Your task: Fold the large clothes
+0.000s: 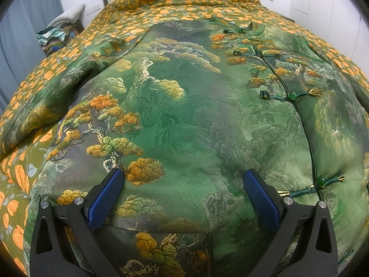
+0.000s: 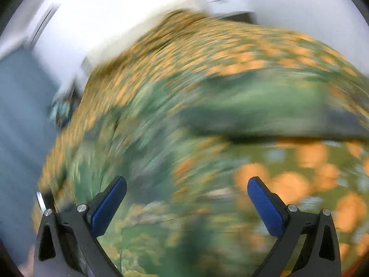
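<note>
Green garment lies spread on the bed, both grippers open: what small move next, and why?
Probably lower the left gripper, open and empty above the green garment, and pinch the near hem. The right gripper view is motion-blurred, so let it settle first.

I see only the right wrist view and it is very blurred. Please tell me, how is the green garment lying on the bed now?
Observer: In the left wrist view the green garment lies spread flat, front side up, on the orange-patterned bedspread.
Operator: Is the front closed?
Observer: Yes, as far as it shows. The knot fastenings down the dark piped edge are done up, each with a green bead.
Operator: Does the left gripper hold the cloth?
Observer: No. The left gripper is open over the lower part, its blue fingers wide apart with nothing between them.
Operator: And my gripper?
Observer: The right gripper is also open and holds nothing.
</note>
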A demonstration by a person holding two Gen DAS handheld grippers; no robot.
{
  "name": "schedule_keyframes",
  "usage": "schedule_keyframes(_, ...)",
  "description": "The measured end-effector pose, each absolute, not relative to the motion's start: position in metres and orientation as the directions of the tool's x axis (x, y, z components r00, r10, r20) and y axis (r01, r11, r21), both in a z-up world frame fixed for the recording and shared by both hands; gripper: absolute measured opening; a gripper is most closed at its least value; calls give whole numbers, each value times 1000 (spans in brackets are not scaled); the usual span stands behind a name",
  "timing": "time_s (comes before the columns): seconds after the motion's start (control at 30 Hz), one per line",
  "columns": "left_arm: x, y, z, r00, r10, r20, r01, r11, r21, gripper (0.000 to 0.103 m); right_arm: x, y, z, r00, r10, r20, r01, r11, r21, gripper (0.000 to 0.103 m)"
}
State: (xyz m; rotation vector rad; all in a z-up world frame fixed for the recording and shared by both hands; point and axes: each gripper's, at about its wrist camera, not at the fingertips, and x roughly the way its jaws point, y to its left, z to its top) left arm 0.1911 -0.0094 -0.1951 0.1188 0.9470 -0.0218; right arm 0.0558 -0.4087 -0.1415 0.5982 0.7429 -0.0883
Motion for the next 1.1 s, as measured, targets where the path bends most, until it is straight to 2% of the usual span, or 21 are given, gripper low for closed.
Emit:
schedule_keyframes(0.17,191,-10,-195,585,35,-810,70,993,94,103,0,-542,-164,780,5,-626,537,508,674,103)
schedule_keyframes(0.33,191,-9,-196,589,37,-808,69,993,96,103,-19,-617,-202,806,-61,-589,583,253,772,102)
schedule_keyframes(0.47,192,-10,-197,576,35,-816,70,993,92,103,-17,-642,-208,796,-178,-578,605,206,769,89)
schedule_keyframes(0.53,192,-10,-196,570,36,-821,67,994,90,103,-9,-654,-212,794,-187,-579,608,202,768,71)
schedule_keyframes(0.6,195,-11,-196,551,37,-834,62,994,85,103,-1,-663,-214,794,-177,-582,608,206,767,28)
schedule_keyframes(0.63,198,-10,-196,535,35,-844,60,995,79,103,3,-665,-211,780,-184,-598,626,223,748,19)
schedule_keyframes(0.77,211,-3,-184,467,-13,-884,89,996,32,103,23,-643,-151,799,-215,-562,596,418,686,15)
schedule_keyframes(0.87,206,15,-152,531,-10,-847,41,999,14,101,52,-591,-69,862,-173,-477,464,647,604,15)
schedule_keyframes(1.0,188,53,-92,629,-46,-776,-3,998,-62,101,105,-478,34,945,25,-327,154,848,508,15)
schedule_keyframes(1.1,166,84,-62,698,-17,-716,-55,996,-77,102,143,-394,61,943,152,-297,2,888,460,15)
